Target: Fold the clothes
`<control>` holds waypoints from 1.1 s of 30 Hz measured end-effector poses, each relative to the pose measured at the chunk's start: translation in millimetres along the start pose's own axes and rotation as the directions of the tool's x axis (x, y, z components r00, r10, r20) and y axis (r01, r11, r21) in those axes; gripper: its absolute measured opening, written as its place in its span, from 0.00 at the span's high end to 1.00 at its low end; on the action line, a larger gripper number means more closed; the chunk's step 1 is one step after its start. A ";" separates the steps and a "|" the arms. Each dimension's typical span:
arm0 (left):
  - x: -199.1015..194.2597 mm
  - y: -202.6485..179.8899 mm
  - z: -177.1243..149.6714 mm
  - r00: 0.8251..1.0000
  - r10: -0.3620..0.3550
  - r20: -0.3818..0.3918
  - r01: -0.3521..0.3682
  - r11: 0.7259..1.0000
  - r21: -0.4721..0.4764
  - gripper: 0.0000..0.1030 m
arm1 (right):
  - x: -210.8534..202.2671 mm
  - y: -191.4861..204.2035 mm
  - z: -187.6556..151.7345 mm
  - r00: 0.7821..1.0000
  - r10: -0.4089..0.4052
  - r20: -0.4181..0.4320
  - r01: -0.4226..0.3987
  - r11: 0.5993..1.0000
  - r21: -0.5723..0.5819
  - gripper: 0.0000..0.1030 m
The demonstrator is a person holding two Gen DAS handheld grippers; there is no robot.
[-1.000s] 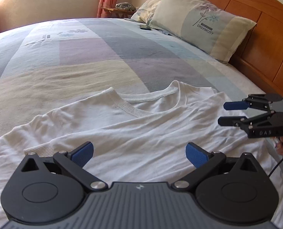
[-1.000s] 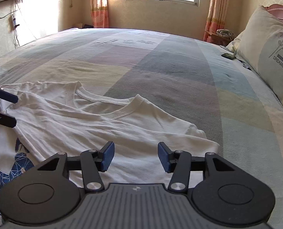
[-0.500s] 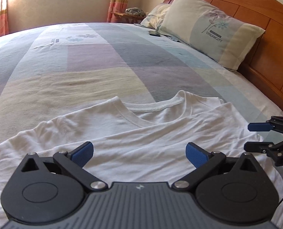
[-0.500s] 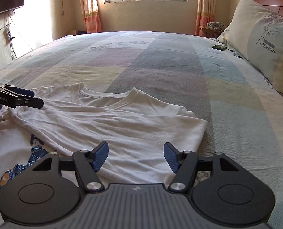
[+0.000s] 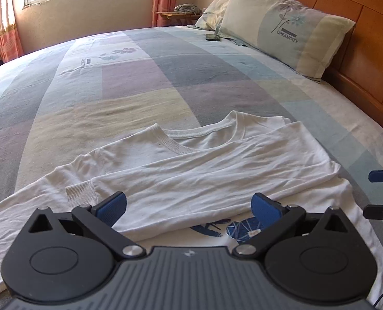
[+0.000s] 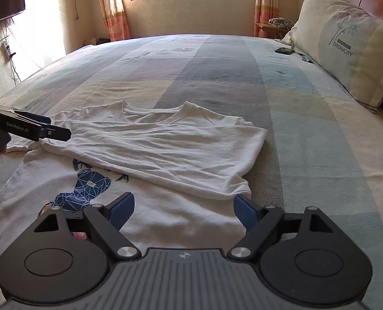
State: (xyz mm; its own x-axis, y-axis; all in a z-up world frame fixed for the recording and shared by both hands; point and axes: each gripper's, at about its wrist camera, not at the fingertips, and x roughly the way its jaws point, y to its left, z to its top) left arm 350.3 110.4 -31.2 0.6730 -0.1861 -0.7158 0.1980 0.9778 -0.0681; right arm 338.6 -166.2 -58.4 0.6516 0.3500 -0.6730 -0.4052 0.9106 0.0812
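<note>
Garment: white cotton long-sleeved T-shirt with a blue geometric print, lying flat on the pastel patchwork bedspread near its front edge, collar toward the window.

Condition of fold: partly done. One sleeve, with part of the shirt's side, is laid across the chest just below the ribbed neckline; its ribbed cuff rests on the opposite shoulder area. It half covers the print. The other sleeve seems to trail unfolded toward the left edge of the left wrist view. Lower body and hem lie flat, not folded.

Left gripper: blue pads spread wide, nothing between them, hovering over the folded sleeve.

Right gripper: jaws opening, pads apart, empty, over the lower shirt by the fold's corner.

Outstanding, by judgement: second sleeve and side to be brought in, creases smoothed, then the body folded up from the hem.

Also present: cream floral pillow against the wooden headboard, well apart from the shirt.
</note>
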 end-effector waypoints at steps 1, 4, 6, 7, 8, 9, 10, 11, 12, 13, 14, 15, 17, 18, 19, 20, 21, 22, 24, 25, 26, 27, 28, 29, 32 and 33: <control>-10.9 -8.7 -3.4 1.000 -0.015 -0.009 0.015 1.000 0.023 0.01 | -8.5 4.5 -2.5 1.000 0.011 0.003 -0.011 1.000 -0.007 0.12; -39.8 -33.6 -18.7 0.998 -0.052 -0.038 0.055 0.996 0.077 0.01 | -31.0 27.5 -20.1 0.997 0.070 -0.011 -0.071 0.997 -0.037 0.06; -47.0 -46.4 -41.1 0.995 -0.070 -0.072 0.075 0.994 0.074 0.01 | -41.0 43.0 -34.8 0.994 0.103 -0.029 -0.104 0.993 -0.058 0.03; -48.2 -52.3 -53.9 0.995 -0.064 -0.081 0.070 0.994 0.079 0.01 | -42.0 50.1 -44.7 0.993 0.111 -0.045 -0.114 0.991 -0.068 0.02; -49.4 -58.0 -66.7 0.994 -0.058 -0.089 0.065 0.994 0.084 0.01 | -40.7 55.9 -54.8 0.993 0.102 -0.065 -0.107 0.992 -0.072 0.02; -49.6 -62.2 -79.9 0.994 -0.050 -0.095 0.058 0.995 0.082 0.01 | -39.3 61.7 -64.9 0.992 0.093 -0.085 -0.100 0.992 -0.076 0.02; -49.8 -66.5 -93.2 0.994 -0.042 -0.101 0.050 0.996 0.079 0.01 | -38.0 67.5 -75.0 0.991 0.084 -0.104 -0.093 0.992 -0.080 0.02; -49.9 -70.6 -106.5 0.994 -0.034 -0.107 0.043 0.996 0.076 0.01 | -36.2 70.5 -83.6 0.991 0.069 -0.116 -0.080 0.992 -0.093 0.02; -50.1 -73.0 -119.0 0.993 -0.034 -0.111 0.041 0.997 0.064 0.01 | -34.5 73.4 -92.2 0.990 0.053 -0.127 -0.067 0.992 -0.106 0.02; -49.7 -73.5 -129.1 0.992 -0.036 -0.120 0.041 0.998 0.045 0.01 | -32.8 76.4 -100.8 0.990 0.038 -0.139 -0.054 0.991 -0.119 0.01; -49.3 -73.9 -139.2 0.991 -0.037 -0.128 0.041 0.999 0.026 0.01 | -31.1 79.3 -109.4 0.989 0.022 -0.150 -0.042 0.990 -0.132 0.00; -49.3 -72.2 -149.2 0.990 -0.033 -0.136 0.033 0.999 -0.002 0.01 | -31.3 77.5 -115.7 0.990 0.022 -0.138 -0.038 0.992 -0.117 0.00; -48.6 -64.2 -166.8 0.988 -0.028 -0.154 0.015 0.996 -0.084 0.01 | -33.8 72.7 -126.5 0.995 0.031 -0.098 -0.040 0.996 -0.082 0.00; -54.5 -62.1 -176.0 0.994 -0.035 -0.102 0.026 0.995 -0.092 0.01 | -35.6 71.7 -129.1 0.996 0.033 -0.087 -0.040 0.996 -0.085 0.00; -59.3 -60.3 -182.3 0.996 -0.036 -0.083 0.027 0.994 -0.101 0.01 | -37.3 70.6 -131.6 0.997 0.034 -0.076 -0.041 0.995 -0.089 0.00; -62.2 -59.1 -186.3 0.997 -0.038 -0.066 0.031 0.994 -0.100 0.01 | -38.4 70.8 -132.4 0.997 0.033 -0.069 -0.039 0.995 -0.094 0.00; -64.4 -58.6 -188.9 0.998 -0.036 -0.055 0.031 0.995 -0.098 0.01 | -38.7 71.0 -132.7 0.997 0.031 -0.065 -0.037 0.995 -0.095 0.00; -66.2 -59.0 -190.7 0.998 -0.033 -0.049 0.028 0.996 -0.089 0.01 | -39.0 71.1 -133.1 0.998 0.030 -0.061 -0.035 0.995 -0.096 0.00; -68.3 -62.4 -188.9 0.997 0.006 -0.074 -0.012 0.997 -0.080 0.01 | -38.7 70.4 -133.3 0.998 0.032 -0.055 -0.037 0.995 -0.094 0.00; -69.7 -64.7 -186.8 0.995 0.031 -0.093 -0.039 0.996 -0.080 0.01 | -38.9 70.2 -133.6 0.998 0.033 -0.052 -0.038 0.995 -0.094 0.00; -75.6 -66.7 -186.8 0.996 0.029 -0.082 -0.036 0.996 -0.087 0.01 | -38.9 70.1 -133.9 0.998 0.035 -0.049 -0.040 0.995 -0.096 0.00; -81.5 -68.7 -186.8 0.997 0.027 -0.071 -0.034 0.995 -0.094 0.01 | -38.2 70.1 -134.2 0.998 0.038 -0.047 -0.042 0.994 -0.098 0.00; -87.5 -70.7 -186.8 0.998 0.026 -0.060 -0.032 0.994 -0.101 0.01 | -38.6 69.6 -135.1 0.998 0.042 -0.044 -0.046 0.994 -0.102 0.00; -93.2 -72.5 -187.0 0.998 0.023 -0.050 -0.029 0.994 -0.109 0.01 | -39.0 69.2 -136.0 0.998 0.045 -0.041 -0.049 0.993 -0.106 0.00; -92.6 -69.5 -201.0 0.995 0.003 -0.098 -0.020 0.986 -0.167 0.01 | -39.9 68.4 -138.5 0.998 0.050 -0.026 -0.052 0.993 -0.108 0.00; -90.2 -66.9 -206.9 0.993 0.009 -0.121 -0.032 0.982 -0.187 0.01 | -39.9 68.6 -139.2 0.999 0.049 -0.021 -0.051 0.993 -0.110 0.00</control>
State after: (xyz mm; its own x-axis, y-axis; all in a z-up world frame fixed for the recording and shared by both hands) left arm 128.9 81.6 -105.8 0.5834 -0.1642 -0.7954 0.0399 0.9840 -0.1738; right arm 195.6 -148.3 -128.3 0.6170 0.3898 -0.6837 -0.5061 0.8618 0.0346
